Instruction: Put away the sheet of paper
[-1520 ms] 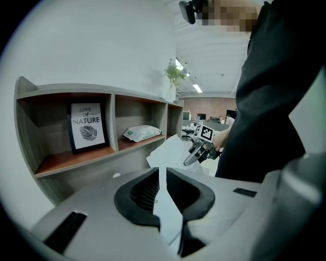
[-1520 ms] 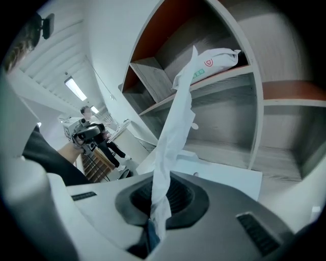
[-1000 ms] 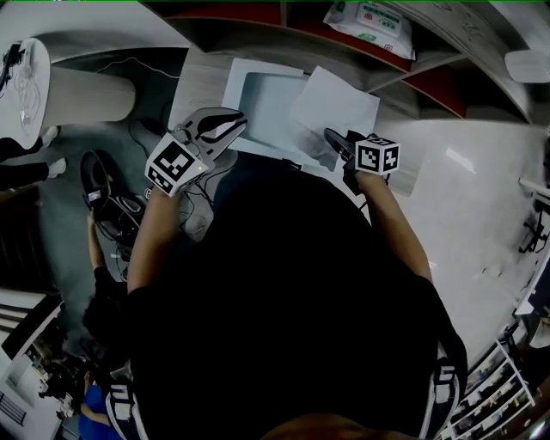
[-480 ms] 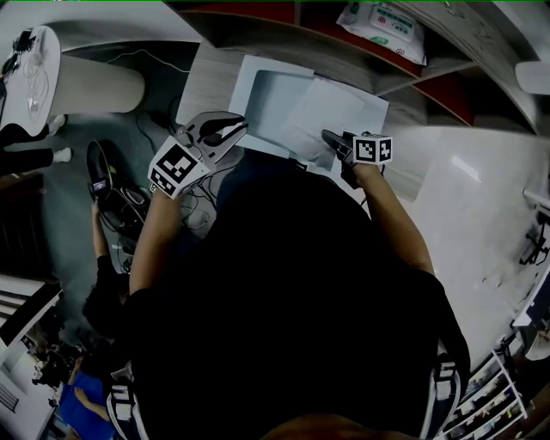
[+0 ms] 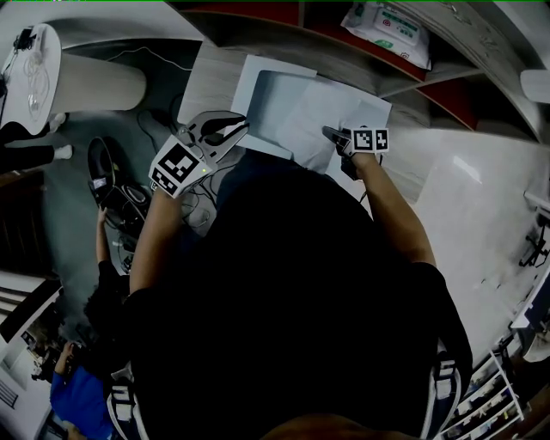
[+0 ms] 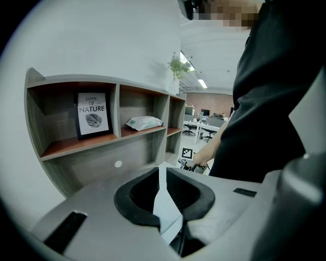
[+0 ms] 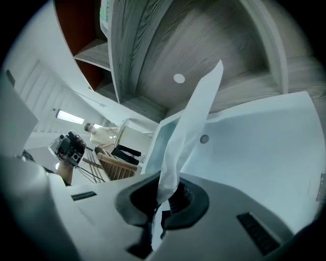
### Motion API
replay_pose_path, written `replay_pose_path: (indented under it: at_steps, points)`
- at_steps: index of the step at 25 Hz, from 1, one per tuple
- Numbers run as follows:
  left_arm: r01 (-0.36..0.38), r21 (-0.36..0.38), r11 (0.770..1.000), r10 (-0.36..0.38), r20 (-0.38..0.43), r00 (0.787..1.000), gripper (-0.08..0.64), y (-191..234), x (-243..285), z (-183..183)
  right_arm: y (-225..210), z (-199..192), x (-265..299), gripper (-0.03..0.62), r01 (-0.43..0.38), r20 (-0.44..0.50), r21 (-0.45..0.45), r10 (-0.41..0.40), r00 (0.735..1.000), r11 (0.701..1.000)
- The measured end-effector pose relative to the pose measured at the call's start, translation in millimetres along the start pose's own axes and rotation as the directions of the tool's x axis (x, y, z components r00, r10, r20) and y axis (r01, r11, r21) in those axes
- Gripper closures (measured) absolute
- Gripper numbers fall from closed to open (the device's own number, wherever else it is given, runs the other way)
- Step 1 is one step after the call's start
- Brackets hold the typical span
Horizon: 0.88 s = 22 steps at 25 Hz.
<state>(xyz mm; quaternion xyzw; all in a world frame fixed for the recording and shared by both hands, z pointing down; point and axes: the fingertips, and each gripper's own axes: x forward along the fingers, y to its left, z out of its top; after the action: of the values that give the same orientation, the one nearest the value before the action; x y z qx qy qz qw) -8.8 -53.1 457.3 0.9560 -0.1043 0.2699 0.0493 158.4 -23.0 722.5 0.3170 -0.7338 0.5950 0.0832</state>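
Note:
The white sheet of paper [image 5: 331,107] lies slanted over the right half of a shallow white file box [image 5: 249,76] on the wooden desk. My right gripper [image 5: 333,134] is shut on the sheet's near edge. In the right gripper view the sheet [image 7: 196,112] rises bent from the closed jaws of that gripper [image 7: 164,199], above the box's pale blue inside [image 7: 265,148]. My left gripper [image 5: 237,127] sits at the box's near left edge. In the left gripper view its jaws [image 6: 167,204] close on a thin white edge [image 6: 163,191], apparently the box's.
A curved wooden shelf stands behind the desk, holding a packet of wipes [image 5: 387,21] and a framed leaf print [image 6: 91,114]. A round white table [image 5: 34,69] and a person crouching among cables [image 5: 103,223] are on the left. Pale floor [image 5: 464,189] is on the right.
My right gripper has come down and slightly left with the sheet, which now lies lower over the box. The left gripper has stayed in place.

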Motion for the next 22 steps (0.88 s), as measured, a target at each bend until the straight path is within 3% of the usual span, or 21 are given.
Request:
replay_pose_path:
  at_steps: [22]
  points:
    - [-0.001,-0.035,0.999,0.000,-0.028,1.000,0.499,30,-4,-18,-39,15,33,0.578,0.096,-0.088,0.017,-0.094,0.992,0.995]
